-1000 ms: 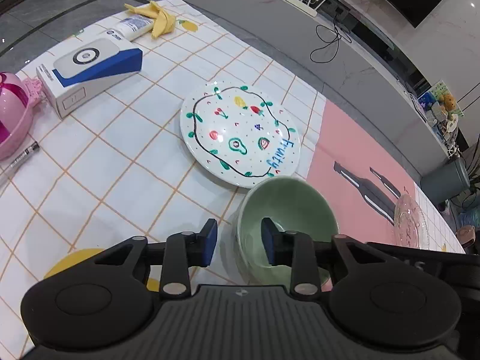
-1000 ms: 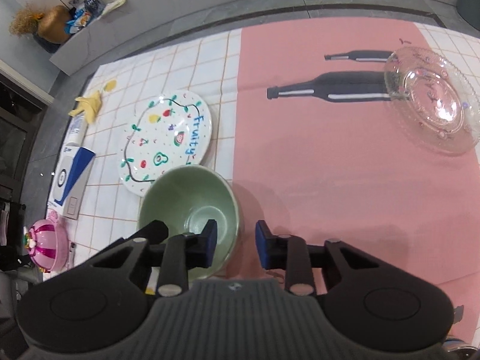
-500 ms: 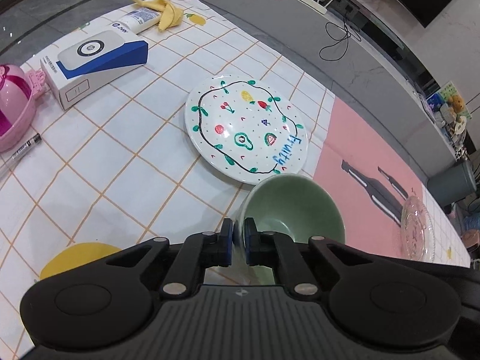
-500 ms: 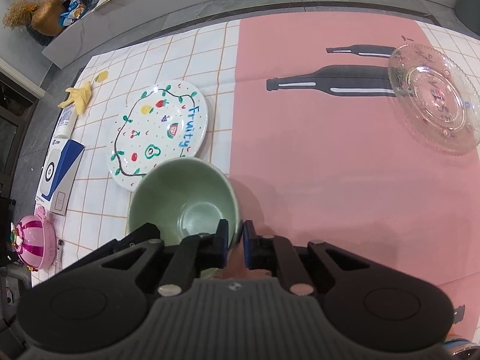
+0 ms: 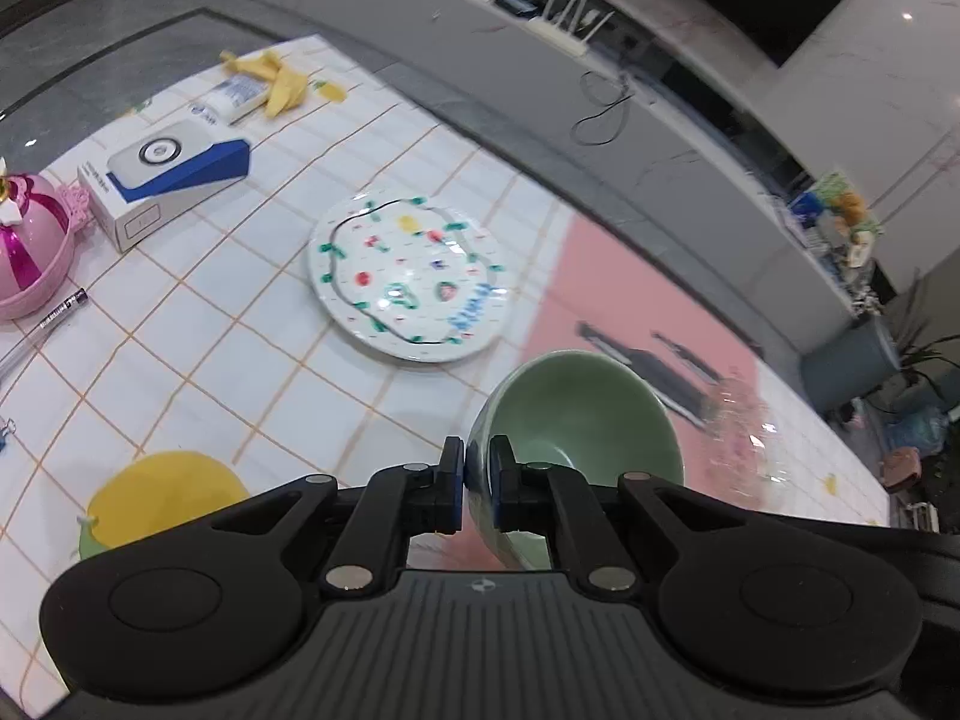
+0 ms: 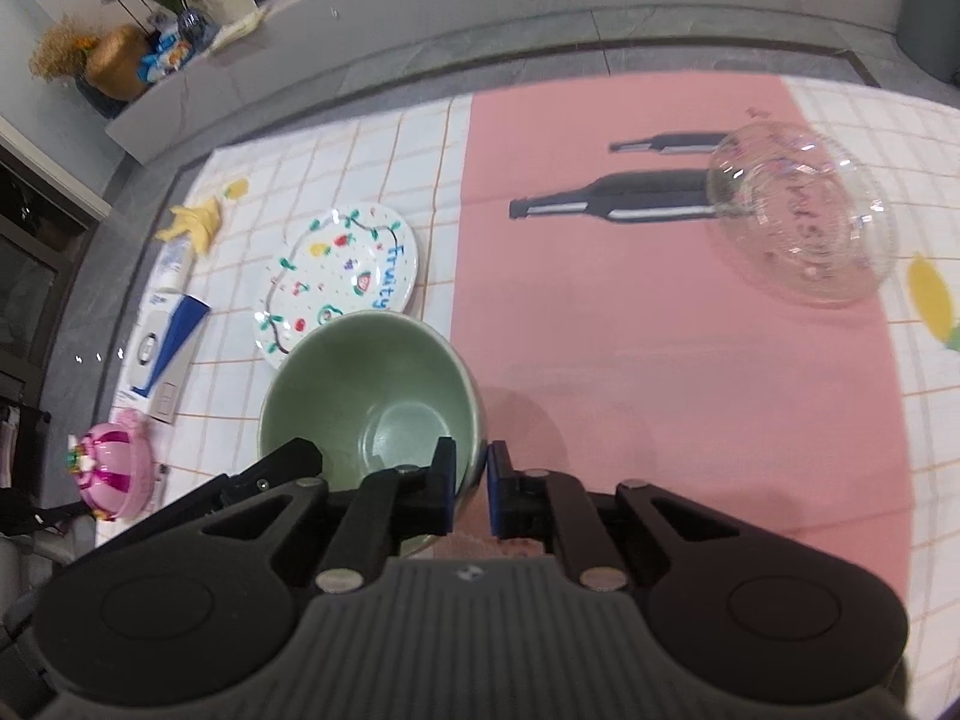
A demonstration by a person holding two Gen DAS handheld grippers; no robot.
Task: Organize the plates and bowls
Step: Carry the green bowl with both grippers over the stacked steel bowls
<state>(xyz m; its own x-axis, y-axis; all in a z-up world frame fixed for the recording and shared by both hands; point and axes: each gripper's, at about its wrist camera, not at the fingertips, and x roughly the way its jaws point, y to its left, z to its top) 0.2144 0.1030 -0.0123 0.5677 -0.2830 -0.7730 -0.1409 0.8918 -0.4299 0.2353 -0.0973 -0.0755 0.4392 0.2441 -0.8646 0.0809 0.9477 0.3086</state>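
Low in the left wrist view, left gripper (image 5: pixel 477 474) pinching the near rim of the green bowl (image 5: pixel 585 414), one finger outside the wall and one inside; bowl tipped, mouth turned toward the upper right of the frame. Low in the right wrist view, right gripper (image 6: pixel 471 483) pinching the right rim of the same green bowl (image 6: pixel 369 384), left finger inside and right finger outside; bowl just left of the middle of the frame, its far edge covering a bit of the fruit plate (image 6: pixel 339 276).

Further up in the left wrist view, fruit plate (image 5: pixel 411 282) lying flat near the middle of the frame on the checked cloth (image 5: pixel 198 354); yellow print (image 5: pixel 162 492) on the cloth at lower left; pen (image 5: pixel 63 309) and pink toy (image 5: pixel 30 246) at the left edge; blue and white box (image 5: pixel 165 186) above them; tube (image 5: pixel 234 99) and yellow peel (image 5: pixel 273 75) touching at upper left.

On the right side of the right wrist view, pink cloth (image 6: pixel 660 330) with dark bottle shapes (image 6: pixel 606 204) printed on it; clear glass plate (image 6: pixel 801 222) at upper right, well apart from the bowl, blurry, so hard to tell whether flat on the cloth or not; same glass plate (image 5: pixel 741 444) only a blur at the right of the bowl in the left wrist view.

Far back, grey ledge (image 5: pixel 600 90) across the top of the frame.
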